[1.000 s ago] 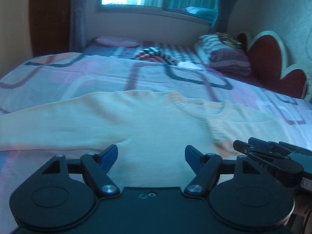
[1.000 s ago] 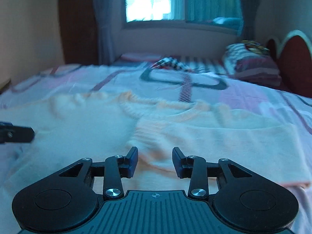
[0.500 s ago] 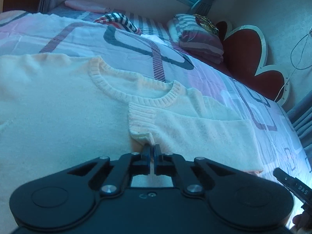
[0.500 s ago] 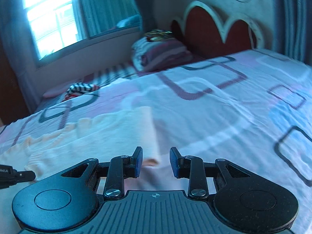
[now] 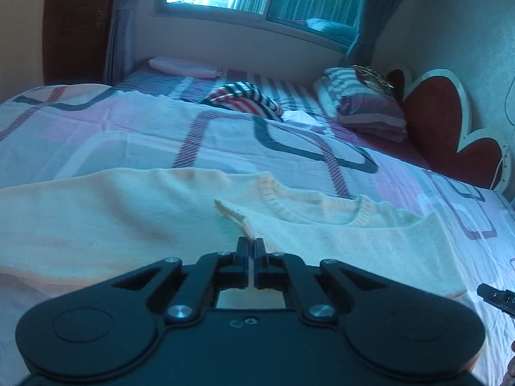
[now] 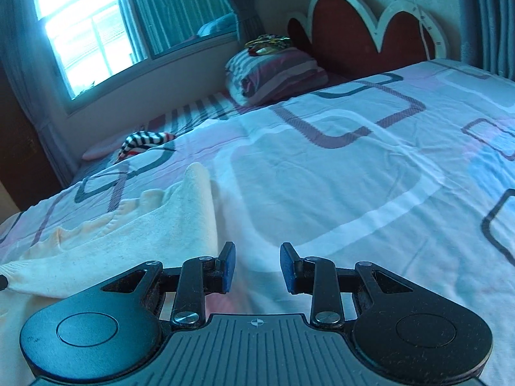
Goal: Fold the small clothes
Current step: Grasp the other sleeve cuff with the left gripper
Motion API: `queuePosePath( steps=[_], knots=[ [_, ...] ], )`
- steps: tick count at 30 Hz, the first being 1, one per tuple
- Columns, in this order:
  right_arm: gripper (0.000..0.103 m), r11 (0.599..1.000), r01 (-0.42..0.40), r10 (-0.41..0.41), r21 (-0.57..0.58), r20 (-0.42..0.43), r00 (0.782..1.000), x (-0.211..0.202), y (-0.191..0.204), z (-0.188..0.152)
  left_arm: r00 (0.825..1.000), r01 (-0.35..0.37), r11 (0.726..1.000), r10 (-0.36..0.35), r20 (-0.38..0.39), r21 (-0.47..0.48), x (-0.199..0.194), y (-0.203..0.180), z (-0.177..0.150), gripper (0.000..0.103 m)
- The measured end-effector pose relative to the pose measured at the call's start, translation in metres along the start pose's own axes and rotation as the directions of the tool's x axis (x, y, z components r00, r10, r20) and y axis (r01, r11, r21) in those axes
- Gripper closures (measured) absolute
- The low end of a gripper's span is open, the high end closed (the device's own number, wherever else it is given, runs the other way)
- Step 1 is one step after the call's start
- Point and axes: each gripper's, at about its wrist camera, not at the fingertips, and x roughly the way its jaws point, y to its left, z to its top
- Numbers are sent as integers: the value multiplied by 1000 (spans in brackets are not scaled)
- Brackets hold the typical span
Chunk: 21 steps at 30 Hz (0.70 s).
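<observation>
A cream knit sweater (image 5: 128,218) lies spread on the patterned bedsheet (image 5: 161,135), its ribbed neckline (image 5: 289,206) to the right of centre. My left gripper (image 5: 250,244) is shut on the sweater's sleeve cuff (image 5: 235,214) and holds it lifted, with the sleeve (image 5: 354,244) stretching off to the right. In the right wrist view the sweater (image 6: 135,228) lies at the left. My right gripper (image 6: 256,265) is open and empty, just right of the sleeve's folded edge (image 6: 206,199), above bare sheet. Its tip shows in the left wrist view (image 5: 495,297).
A striped garment (image 5: 248,98) lies further up the bed. A folded striped blanket (image 5: 363,106) sits by the red scalloped headboard (image 5: 450,122). A pink pillow (image 5: 183,64) lies under the window. The patterned sheet (image 6: 354,167) stretches to the right.
My left gripper closed on the sleeve cuff and has lifted it up and leftward. My right gripper swung right to the sleeve's folded edge and has opened wider.
</observation>
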Motion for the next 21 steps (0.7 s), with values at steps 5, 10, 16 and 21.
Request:
queuePosePath(
  steps=[5, 10, 16, 21],
  knots=[
    [72, 998, -38, 37, -40, -11, 999, 7, 17, -1, 1000, -21, 999, 21, -2, -27, 0, 14, -7, 102],
    [88, 996, -56, 55, -70, -19, 998, 11, 25, -2, 999, -41, 998, 41, -6, -49, 2, 32, -13, 102],
    [90, 995, -63, 60, -75, -30, 998, 16, 28, -5, 998, -55, 998, 55, -7, -43, 4, 37, -17, 102],
    [91, 991, -86, 83, -101, -34, 996, 22, 37, -5, 998, -63, 998, 63, -24, -28, 11, 40, -22, 102]
  ],
)
